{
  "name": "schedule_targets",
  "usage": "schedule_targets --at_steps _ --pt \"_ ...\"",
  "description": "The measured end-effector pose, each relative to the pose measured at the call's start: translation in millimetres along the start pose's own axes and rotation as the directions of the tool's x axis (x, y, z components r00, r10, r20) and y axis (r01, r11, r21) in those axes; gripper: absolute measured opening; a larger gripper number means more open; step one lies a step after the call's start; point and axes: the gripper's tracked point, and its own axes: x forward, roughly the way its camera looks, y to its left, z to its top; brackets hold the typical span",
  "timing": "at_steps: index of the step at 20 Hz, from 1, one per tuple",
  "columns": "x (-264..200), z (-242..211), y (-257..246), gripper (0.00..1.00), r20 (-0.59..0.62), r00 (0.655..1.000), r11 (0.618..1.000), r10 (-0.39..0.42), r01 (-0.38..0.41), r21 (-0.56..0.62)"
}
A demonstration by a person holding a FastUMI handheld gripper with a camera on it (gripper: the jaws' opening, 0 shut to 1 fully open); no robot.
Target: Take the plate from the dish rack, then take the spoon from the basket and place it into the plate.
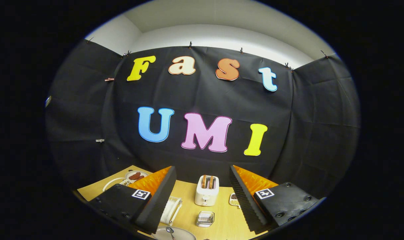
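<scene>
Below, fingers (202,200) apart, spoon (170,231) seemingly in plate (183,234).

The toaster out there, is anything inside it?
Yes: two brownish slices stand upright in the slots of the white toaster, which sits on the wooden table beyond the open gripper. Their lower parts are hidden inside the housing.

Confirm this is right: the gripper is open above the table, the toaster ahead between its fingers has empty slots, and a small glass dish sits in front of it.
One detail is wrong. In the gripper view the toaster is not empty: two slices of toast stand in its slots. The rest holds: the gripper is open above the table, with the toaster ahead between its fingers, and the small glass dish sits in front of the toaster.
</scene>
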Motion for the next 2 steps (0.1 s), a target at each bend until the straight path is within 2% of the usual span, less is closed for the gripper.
schedule_targets --at_steps 2 --pt "1.2 -1.2 0.9 0.98 -0.005 1.0 1.0 0.001 -0.001 -0.001"
